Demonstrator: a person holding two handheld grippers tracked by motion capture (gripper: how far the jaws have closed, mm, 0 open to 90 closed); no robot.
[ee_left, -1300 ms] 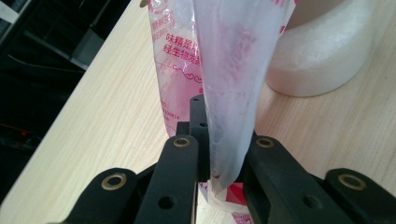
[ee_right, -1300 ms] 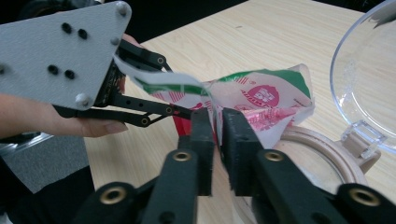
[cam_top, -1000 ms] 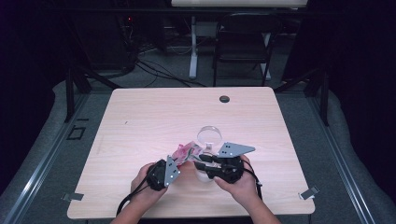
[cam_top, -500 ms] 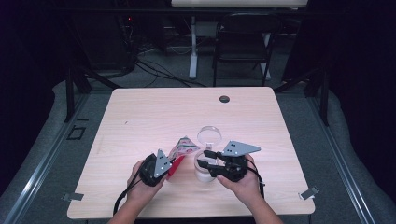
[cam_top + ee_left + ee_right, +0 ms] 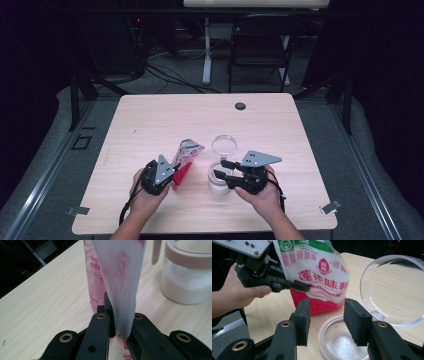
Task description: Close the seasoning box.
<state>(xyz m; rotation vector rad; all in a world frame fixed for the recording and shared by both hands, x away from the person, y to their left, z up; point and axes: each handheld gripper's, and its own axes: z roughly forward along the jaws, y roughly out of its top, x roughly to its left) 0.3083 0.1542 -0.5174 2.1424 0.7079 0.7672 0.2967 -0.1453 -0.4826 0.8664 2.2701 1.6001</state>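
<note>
Red-and-white pouch: a glossy plastic seasoning bag (image 5: 186,156) with a green band at its top and red printed characters on the front; it stands tilted over the table's near half, just left of the jar.
Pouch texture: thin crinkled film, pinched flat at its lower end and flaring wider toward the top.
Left gripper: left gripper (image 5: 170,176) is clamped on the pouch's lower corner; in the left gripper view the film is squeezed tight between the two black jaws.
Left hand: left hand (image 5: 146,196) wraps the gripper body from below, forearm coming in from the near edge, gripper angled up and to the right.
Jar: a round clear jar (image 5: 218,180) with a pale pinkish rim, holding white grains; it sits on the table just beside the pouch.
Lid: a clear round hinged lid (image 5: 224,146), flipped up behind the jar mouth.
Right gripper: right gripper (image 5: 220,169) has just been opening its jaws; they stand apart over the jar's mouth, pressing on nothing.
Right hand: right hand (image 5: 261,194) holds the gripper level, pointing left toward the jar.
Table: pale wood-grain table (image 5: 150,120), matte, with rounded corners.
</note>
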